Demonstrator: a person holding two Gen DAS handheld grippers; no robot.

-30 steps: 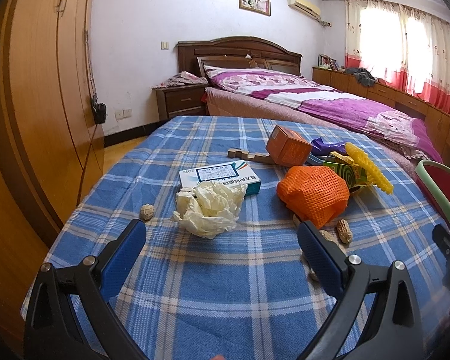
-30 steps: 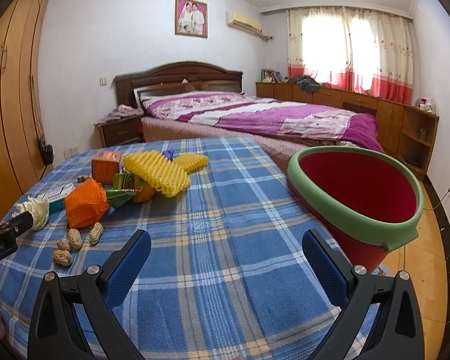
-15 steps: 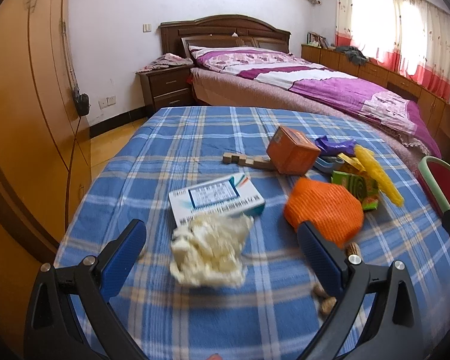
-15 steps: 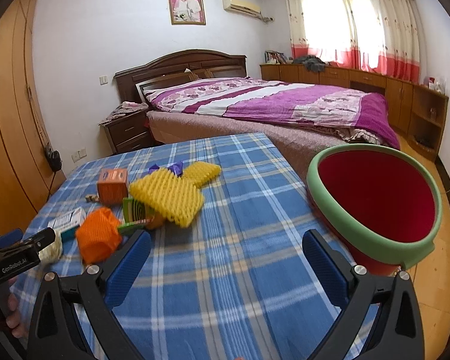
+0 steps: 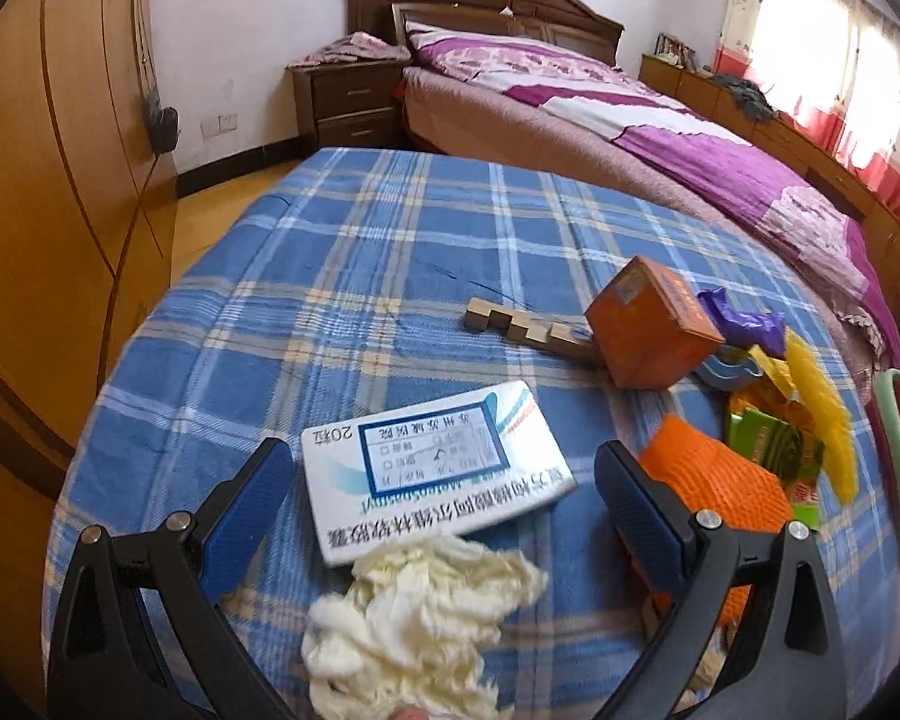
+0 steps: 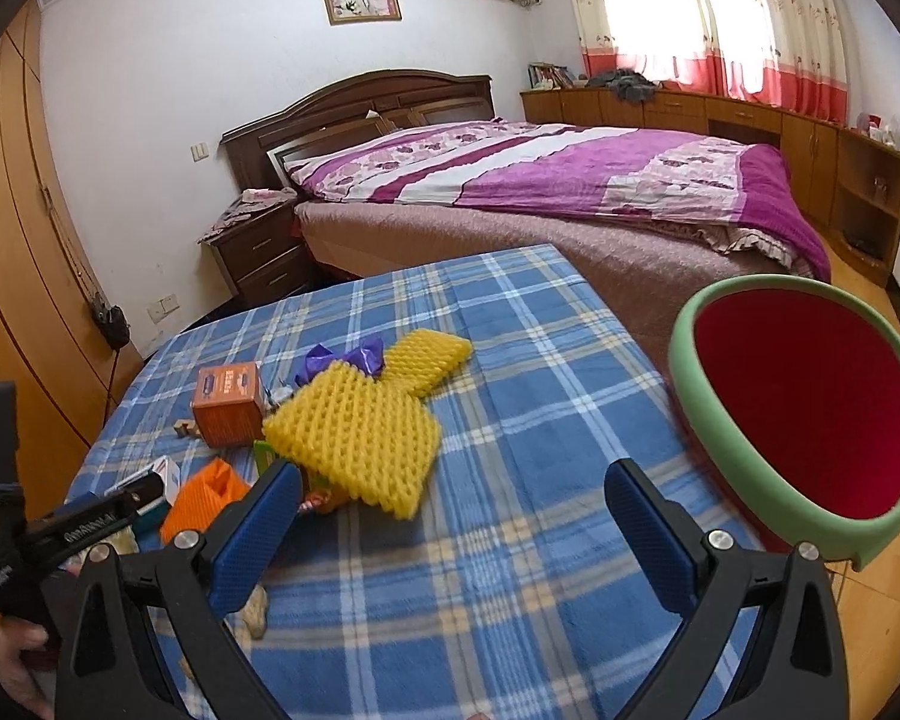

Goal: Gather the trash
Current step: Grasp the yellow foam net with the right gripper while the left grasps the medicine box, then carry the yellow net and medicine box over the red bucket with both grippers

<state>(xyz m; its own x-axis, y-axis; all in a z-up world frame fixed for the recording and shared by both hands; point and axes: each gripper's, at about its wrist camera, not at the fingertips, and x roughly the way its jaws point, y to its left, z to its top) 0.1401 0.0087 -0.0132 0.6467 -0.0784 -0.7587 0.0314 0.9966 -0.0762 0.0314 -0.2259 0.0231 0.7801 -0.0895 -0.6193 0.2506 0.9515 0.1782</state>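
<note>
**Inspector A:** Closing on the crumpled tissue (image 5: pixel 414 618) looks to be the step in hand. The left gripper (image 5: pixel 444 516) hangs over it with jaws released and spread wide, nothing between them. The tissue lies at the near edge of the bench (image 5: pixel 390 228), touching the near side of the white medicine box (image 5: pixel 435 468).

**Inspector B:** Noted. Risk?

**Inspector A:** The box. Its near edge sits between the blue pads, so a careless closure could catch card as well as tissue. I judge the jaws should drop lower and nearer, straddling only the wad, then clench lightly; the tissue is soft and will compress.

**Inspector B:** And the orange foam net (image 5: pixel 714 492)?

**Inspector A:** Just right of the right-hand pad, close enough to snag. Keep clear of it.

**Inspector B:** Right side?

**Inspector A:** The right gripper (image 6: pixel 450 528) is also released and empty, held above bare cloth near the yellow foam net (image 6: pixel 354 444). The red bin (image 6: pixel 810 408) with the green rim stands off the bench's right edge, tilted open toward the bench.

**Inspector B:** Status of task?

**Inspector A:** Early, in my judgement; no trash is visible in the bin.
</note>
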